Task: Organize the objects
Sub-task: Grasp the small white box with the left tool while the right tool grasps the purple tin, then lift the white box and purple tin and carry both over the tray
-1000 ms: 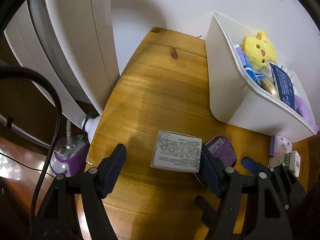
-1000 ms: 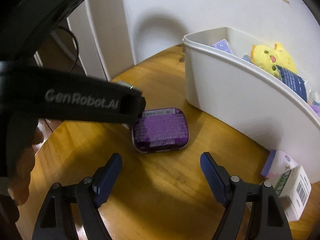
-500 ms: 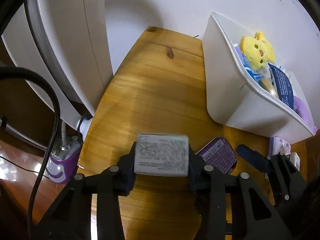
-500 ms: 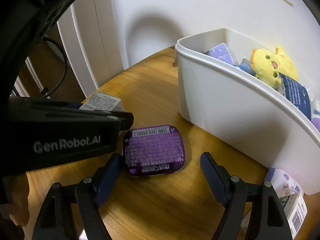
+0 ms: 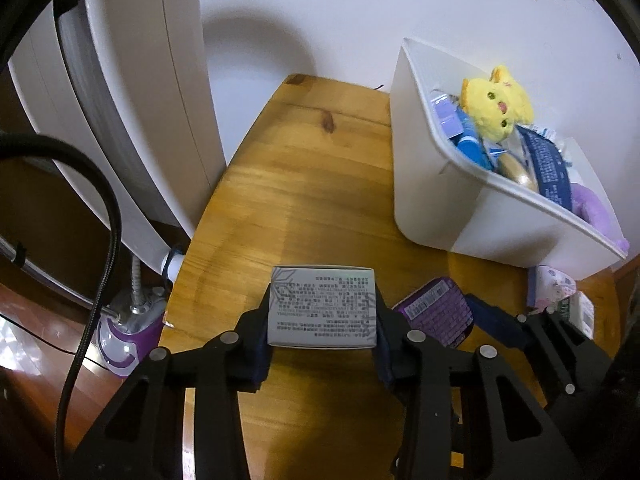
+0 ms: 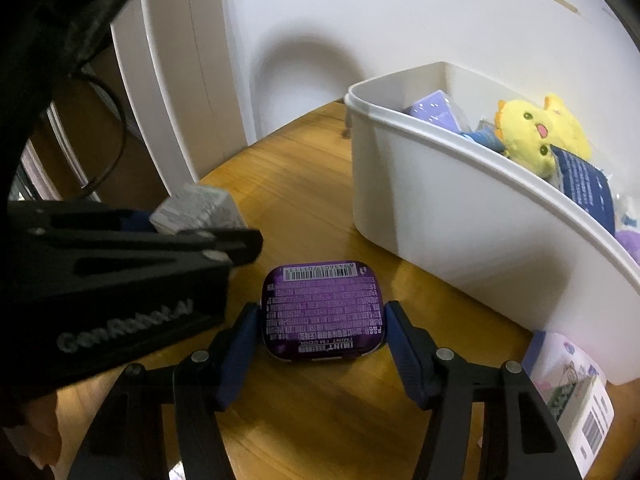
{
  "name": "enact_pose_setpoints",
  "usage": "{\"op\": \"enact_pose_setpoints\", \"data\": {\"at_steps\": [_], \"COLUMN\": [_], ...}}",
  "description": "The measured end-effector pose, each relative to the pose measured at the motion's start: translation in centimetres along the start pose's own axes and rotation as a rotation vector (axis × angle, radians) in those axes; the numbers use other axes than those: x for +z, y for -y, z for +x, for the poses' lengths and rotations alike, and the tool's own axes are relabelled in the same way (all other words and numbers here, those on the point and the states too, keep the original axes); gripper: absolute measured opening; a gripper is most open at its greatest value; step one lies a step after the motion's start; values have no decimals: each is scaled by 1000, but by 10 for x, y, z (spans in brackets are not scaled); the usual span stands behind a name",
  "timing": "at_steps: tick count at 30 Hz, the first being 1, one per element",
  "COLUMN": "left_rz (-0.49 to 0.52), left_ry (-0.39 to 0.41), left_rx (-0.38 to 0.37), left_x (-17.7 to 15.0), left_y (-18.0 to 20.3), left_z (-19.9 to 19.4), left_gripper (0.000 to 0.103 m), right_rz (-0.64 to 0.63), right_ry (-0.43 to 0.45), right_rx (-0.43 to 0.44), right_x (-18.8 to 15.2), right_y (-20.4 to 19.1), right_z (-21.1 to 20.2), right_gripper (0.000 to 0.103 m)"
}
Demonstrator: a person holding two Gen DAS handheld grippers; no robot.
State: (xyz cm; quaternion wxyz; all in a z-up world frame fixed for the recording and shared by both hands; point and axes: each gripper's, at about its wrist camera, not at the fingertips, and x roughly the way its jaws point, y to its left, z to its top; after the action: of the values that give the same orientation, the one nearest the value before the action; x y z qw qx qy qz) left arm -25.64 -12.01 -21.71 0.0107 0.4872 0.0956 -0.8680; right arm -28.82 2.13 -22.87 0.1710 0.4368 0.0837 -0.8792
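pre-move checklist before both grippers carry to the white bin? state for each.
1. Left gripper shut on the grey box: ok, both pads press its sides.
2. Right gripper shut on the purple tin: not ok, the pads flank it, but contact is unclear.
3. Tin off the wooden table: not ok, it lies flat on it.
4. Space in the white bin: cannot tell, the yellow plush and packets fill what shows.
5. Path across the table to the bin: ok, bare wood between.
6. Grippers apart from each other: cannot tell, they look close.
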Motion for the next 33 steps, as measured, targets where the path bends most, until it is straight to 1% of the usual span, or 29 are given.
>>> {"op": "enact_pose_setpoints", "data": {"at_steps": [1,8,12,14,18,22,27,29,33], "left_rz": [-4,-14,-13,-15,-41,-72,-56,-50,-21], "left_ry": [3,51,83,93,101,90,96,103,123], "left_rx": [-2,-6,-12,-17,-29,-45,-49,-58,-83], "left_x": [-1,-19,-31,-37,-48,-61,-70,-71,-70], "left_y": [1,8,14,15,12,8,14,18,30], "left_z": [-3,-35,-61,-72,-93,-107,-125,-132,-146], "left_gripper": [44,44,44,44,44,44,44,44,44], "right_rz": [7,70,88,104,114,127,143,153,168], "right_ry": [-5,-47,-52,-52,-34,-7,24,36,70], "right_rx": [1,20,22,37,54,77,97,99,95], "right_x": [6,-9,-16,-19,-24,-27,-31,-40,-43], "right_y": [-2,2,0,0,-7,-10,-10,-8,-3], "right_z": [3,-11,-24,-32,-53,-77,-106,-119,-147], "right_gripper": [63,63,63,63,63,63,63,63,63]}}
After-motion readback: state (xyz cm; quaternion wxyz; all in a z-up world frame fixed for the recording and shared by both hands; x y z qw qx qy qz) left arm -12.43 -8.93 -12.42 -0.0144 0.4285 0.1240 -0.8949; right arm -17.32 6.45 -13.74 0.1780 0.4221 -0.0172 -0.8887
